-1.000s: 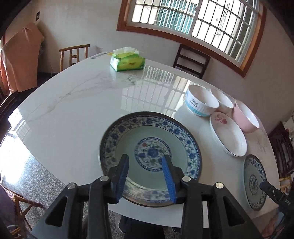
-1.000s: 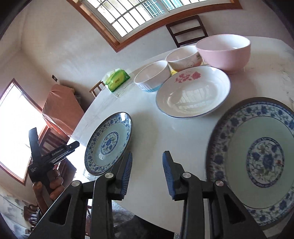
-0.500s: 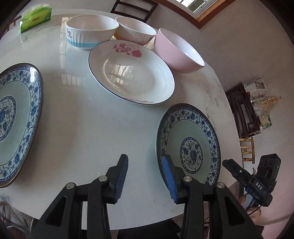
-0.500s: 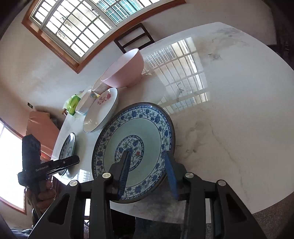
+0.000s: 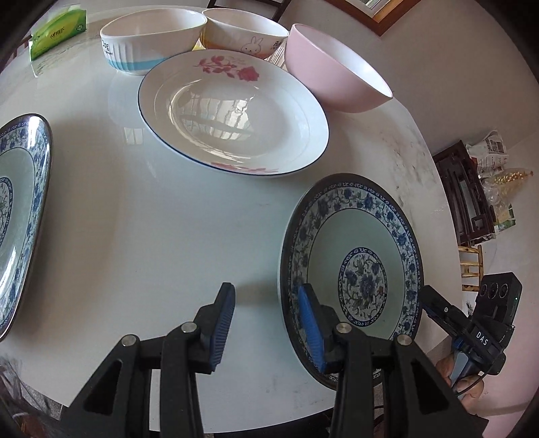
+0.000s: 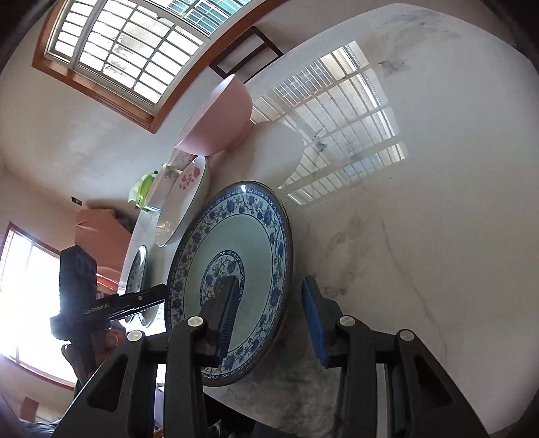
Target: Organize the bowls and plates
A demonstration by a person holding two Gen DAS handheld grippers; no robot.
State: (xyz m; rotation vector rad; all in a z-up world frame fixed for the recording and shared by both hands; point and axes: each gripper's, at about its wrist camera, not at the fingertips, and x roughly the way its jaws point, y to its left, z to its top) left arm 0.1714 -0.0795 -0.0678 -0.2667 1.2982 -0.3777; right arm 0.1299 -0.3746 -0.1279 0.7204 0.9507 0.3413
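Note:
A blue-patterned plate [image 5: 357, 269] lies near the table's front right edge. My left gripper [image 5: 266, 323] is open, its right finger over that plate's left rim. My right gripper [image 6: 273, 313] is open and straddles the same plate's [image 6: 242, 249] near rim, left finger over the plate's inside, right finger outside it. A larger blue-patterned plate [image 5: 20, 215] lies at the left. A white plate with red flowers [image 5: 235, 114] sits in the middle. Behind it stand a blue-banded white bowl [image 5: 148, 40], a rabbit-print bowl [image 5: 246, 33] and a pink bowl [image 5: 333, 81].
The white marble table [image 5: 134, 236] is round, its edge close in front. A green tissue pack [image 5: 57, 30] lies at the far left. Dark wooden chairs [image 6: 249, 47] stand beyond the table under the window. Dark furniture with clutter [image 5: 471, 195] stands to the right.
Both grippers have closed in on the small blue-patterned plate. The right gripper now straddles its rim; the left gripper's right finger has come over its left rim.

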